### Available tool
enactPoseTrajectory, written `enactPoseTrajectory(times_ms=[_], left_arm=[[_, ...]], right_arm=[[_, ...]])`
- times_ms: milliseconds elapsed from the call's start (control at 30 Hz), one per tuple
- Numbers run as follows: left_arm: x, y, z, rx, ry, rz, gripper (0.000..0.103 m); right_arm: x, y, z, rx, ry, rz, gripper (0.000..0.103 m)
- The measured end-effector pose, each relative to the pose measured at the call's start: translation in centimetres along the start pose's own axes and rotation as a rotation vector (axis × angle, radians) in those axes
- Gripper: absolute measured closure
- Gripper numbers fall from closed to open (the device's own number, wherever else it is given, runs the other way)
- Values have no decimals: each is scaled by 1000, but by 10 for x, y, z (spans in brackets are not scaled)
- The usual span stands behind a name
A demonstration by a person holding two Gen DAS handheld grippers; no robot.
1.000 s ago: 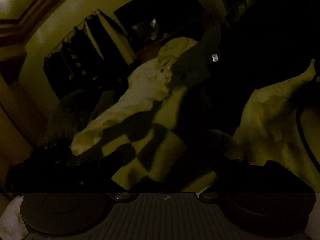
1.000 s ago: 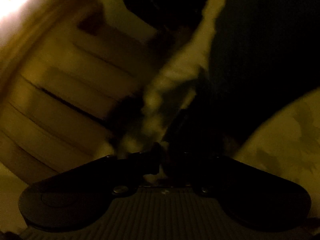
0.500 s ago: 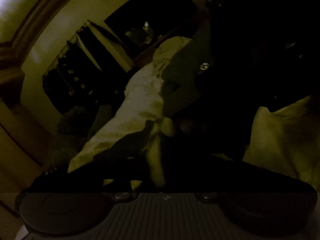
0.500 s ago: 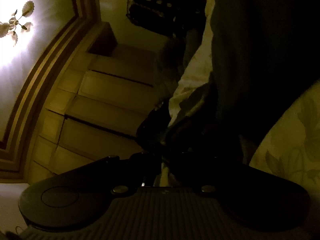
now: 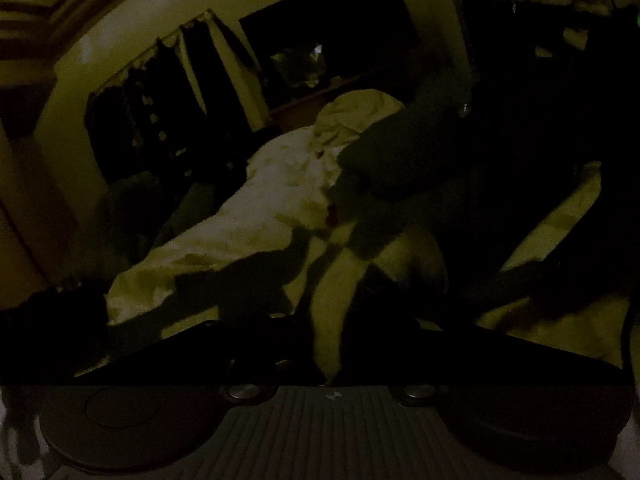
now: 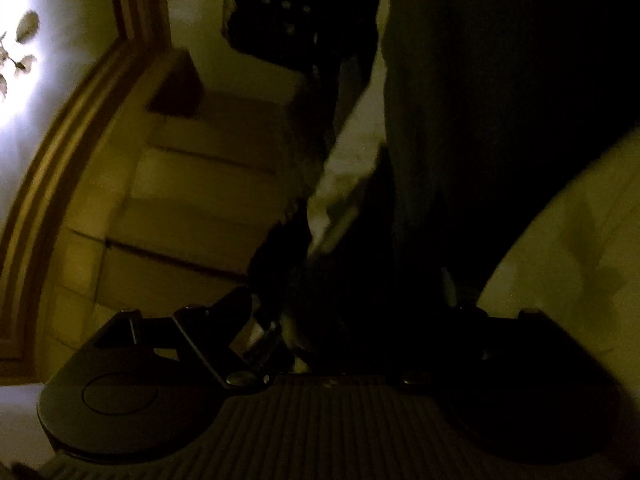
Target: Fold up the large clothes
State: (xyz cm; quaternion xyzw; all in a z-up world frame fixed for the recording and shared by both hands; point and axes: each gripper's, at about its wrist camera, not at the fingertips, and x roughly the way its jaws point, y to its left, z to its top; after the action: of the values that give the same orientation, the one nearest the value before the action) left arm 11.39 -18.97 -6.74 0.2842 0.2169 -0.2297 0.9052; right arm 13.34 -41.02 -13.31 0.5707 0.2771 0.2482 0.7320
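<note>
Our left tongs (image 5: pixel 332 344) are closing around a pale strip of cloth, not yet pinching. Our right tongs (image 6: pixel 320 320) are opening to let go the dark garment (image 6: pixel 480 120), which lies on the bed (image 6: pixel 580 260).

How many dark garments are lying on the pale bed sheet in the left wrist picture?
1: the dark garment lies across the pale bed sheet, right of the picture's middle. The room is very dim, so another may be hidden in the black areas.
</note>
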Motion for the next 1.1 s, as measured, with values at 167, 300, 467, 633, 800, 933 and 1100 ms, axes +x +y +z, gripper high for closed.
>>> enactPoseTrajectory(times_ms=[167,300,467,633,800,933,1100], left_arm=[[-8,14,-5,-106,-22,-45,19],[-16,14,-12,-139,-44,-50,20],[-19,20,-19,-206,-48,-56,19],[-17,19,-27,-245,-46,-70,20],[-27,33,-24,-325,-89,-89,19],[-51,57,-15,-380,-160,-83,19],[-99,120,-15,-545,-259,-41,19]], right_arm=[[15,-13,4,101,18,53,13],[44,-12,14,138,62,50,14],[70,10,7,-29,2,-80,54],[73,15,-9,-170,-56,-153,75],[74,26,-10,-223,-93,-146,76],[82,55,-13,-273,-127,-119,76],[103,128,-27,-435,-133,-57,76]])
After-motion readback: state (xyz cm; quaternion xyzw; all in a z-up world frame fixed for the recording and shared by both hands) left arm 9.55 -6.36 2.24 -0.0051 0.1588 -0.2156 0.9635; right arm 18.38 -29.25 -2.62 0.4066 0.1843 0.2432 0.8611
